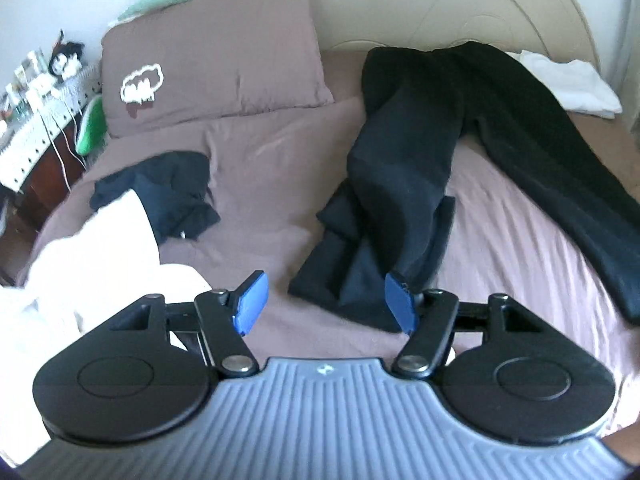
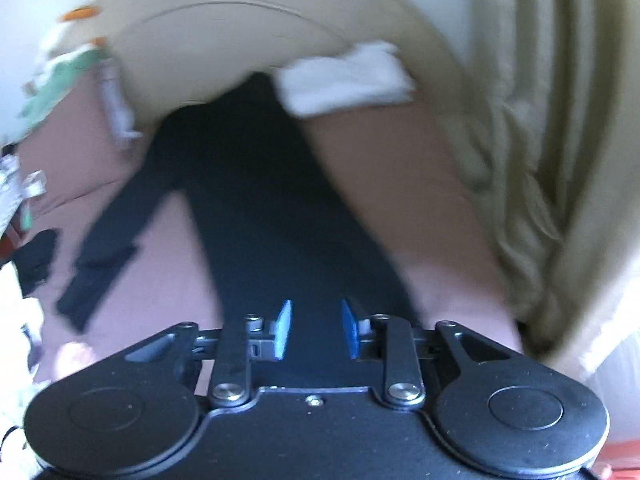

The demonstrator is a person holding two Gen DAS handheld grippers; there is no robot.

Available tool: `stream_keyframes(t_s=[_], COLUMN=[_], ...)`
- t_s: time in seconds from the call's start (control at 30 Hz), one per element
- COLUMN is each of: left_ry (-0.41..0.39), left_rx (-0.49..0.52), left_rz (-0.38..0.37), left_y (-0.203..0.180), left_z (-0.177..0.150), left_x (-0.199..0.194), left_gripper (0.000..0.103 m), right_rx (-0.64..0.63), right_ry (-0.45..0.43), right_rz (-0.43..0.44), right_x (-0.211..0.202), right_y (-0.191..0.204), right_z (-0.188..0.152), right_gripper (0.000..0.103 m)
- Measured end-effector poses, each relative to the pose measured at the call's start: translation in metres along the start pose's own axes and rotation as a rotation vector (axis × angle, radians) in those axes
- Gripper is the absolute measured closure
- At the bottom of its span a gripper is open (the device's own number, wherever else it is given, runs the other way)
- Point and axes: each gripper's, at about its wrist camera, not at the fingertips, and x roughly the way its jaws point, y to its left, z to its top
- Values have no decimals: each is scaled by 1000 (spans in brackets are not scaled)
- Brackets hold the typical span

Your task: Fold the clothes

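The black trousers (image 1: 432, 152) lie spread on the bed (image 1: 280, 184), with the waist near the headboard (image 1: 480, 8) and one leg bunched and folded near the left tongs (image 1: 326, 304). The left tongs are wide apart above the bed and hold nothing. The right tongs (image 2: 316, 330) hang over the other trouser leg, apart too. A folded white cloth (image 1: 568, 80) lies beside the waist, and a small dark garment (image 1: 168, 192) lies well apart, near the pillow (image 1: 216, 60).
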Motion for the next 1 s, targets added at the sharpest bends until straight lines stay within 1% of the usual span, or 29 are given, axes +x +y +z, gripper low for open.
stream_keyframes(t_s=[0.07,0.1,0.17,0.27,0.37,0.4,0.47,0.57,0.67,0.73,0.8,0.9,0.97,1.0], left_ry=[11,9,-2,-23,-45,-52,-61,-42,-2,8,11,49,35,9], left_rx=[-47,-65,-82,-85,-87,-88,-86,-69,-121,-155,-175,-226,-233,-214], left_rz=[-45,-55,-54,-51,-47,-46,-42,-30,-50,-66,-77,-106,-135,-142], left_y=[13,19,28,33,38,40,43,48,62,70,76,81,81,79], left_z=[-6,-6,-3,-1,1,2,3,1,-4,-7,-8,2,11,13], left_x=[0,1,4,10,16,18,24,43,70,86,100,123,131,132], left_gripper=[39,39,39,39,39,38,38,37,37,37,37,37,37,37], right_rx=[-92,-133,-174,-169,-190,-215,-288,-423,-528,-558,-561,-555,-564,-569], right_ry=[-2,-5,-29,-63,-78,-77,-70,-45,24,48,62,96,113,120], right_rz=[-35,-58,-82,-45,4,11,13,3,-27,30,120,256,287,299], right_x=[0,3,2,-2,-4,-2,5,40,99,128,149,174,192,201], right_y=[39,54,88,129,167,180,207,252,294,318,340,371,385,391], right_z=[13,22,39,70,83,84,84,81,69,54,39,19,13,11], right_gripper=[69,69,69,69,69,68,61,55,55,55,55,55,53,52])
